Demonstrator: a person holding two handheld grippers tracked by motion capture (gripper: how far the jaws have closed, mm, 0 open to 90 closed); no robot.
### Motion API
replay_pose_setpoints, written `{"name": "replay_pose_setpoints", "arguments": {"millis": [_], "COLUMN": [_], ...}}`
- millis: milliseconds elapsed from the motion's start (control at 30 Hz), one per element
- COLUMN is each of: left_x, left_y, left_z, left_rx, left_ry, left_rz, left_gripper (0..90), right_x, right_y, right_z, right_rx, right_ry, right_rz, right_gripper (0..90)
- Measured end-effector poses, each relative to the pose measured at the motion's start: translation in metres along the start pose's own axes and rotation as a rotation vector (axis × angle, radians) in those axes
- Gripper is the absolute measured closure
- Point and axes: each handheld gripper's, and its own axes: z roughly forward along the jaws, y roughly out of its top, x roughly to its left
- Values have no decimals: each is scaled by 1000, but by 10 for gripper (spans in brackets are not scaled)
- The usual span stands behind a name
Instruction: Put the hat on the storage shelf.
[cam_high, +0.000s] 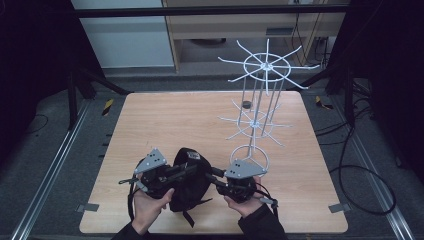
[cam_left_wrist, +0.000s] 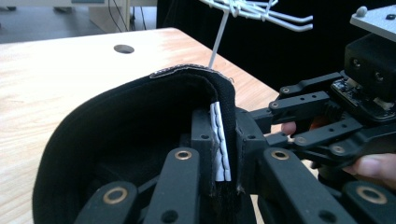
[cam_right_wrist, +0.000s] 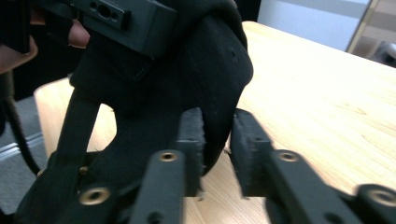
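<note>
the black cap (cam_high: 189, 176) sits at the near edge of the wooden table (cam_high: 165, 120), caught between both tools, crown turned toward the white wire rack (cam_high: 260, 95) that stands just beyond it to the right. from the left gripper view the cap (cam_left_wrist: 121, 126) is open toward the camera, its dark hollow showing, and the rim band with a strip of white stitching is pinched flat between the two jaws of the left gripper (cam_left_wrist: 223, 154) (pads pressing on both faces of the fabric, so that is a firm hold on a narrow gap). in the high view that left gripper (cam_high: 172, 172) reaches into the cap from its left side, the person's left hand (cam_high: 150, 202) under it.

on the cap's other side, the right gripper (cam_high: 216, 176) comes in from the right with the right hand (cam_high: 245, 202) behind it. in the right gripper view the jaws of the right gripper (cam_right_wrist: 217, 149) stand a little apart, and a fold of the cap (cam_right_wrist: 187, 79) hangs in the gap; one pad seems to touch cloth, the other shows daylight beside it, so no clamp there. the picture is blurred at the tips.

beyond the cap, a small round hole (cam_left_wrist: 123, 48) shows in the table, and the rack's ring base (cam_high: 250, 157) rests just past the right gripper.
</note>
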Motion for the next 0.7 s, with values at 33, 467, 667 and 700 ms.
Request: {"name": "replay_pose_setpoints", "arguments": {"millis": [33, 467, 667, 700], "left_x": [1, 7, 8, 7], "left_y": [1, 10, 13, 13], "left_z": [-2, -25, -30, -31], "left_rx": [-8, -158, -192, -197], "left_ry": [1, 52, 34, 30], "left_rz": [-1, -24, -30, -29], "left_gripper": [811, 813, 813, 813], "right_x": [-1, 11, 17, 16], "right_y": [0, -16, -28, -30], "right_z": [-2, 17, 33, 36], "right_rx": [-12, 46, 97, 103], "right_ry": [3, 102, 102, 97], "right_rz": [4, -15, -26, -17], "right_gripper": [655, 431, 398, 398]}}
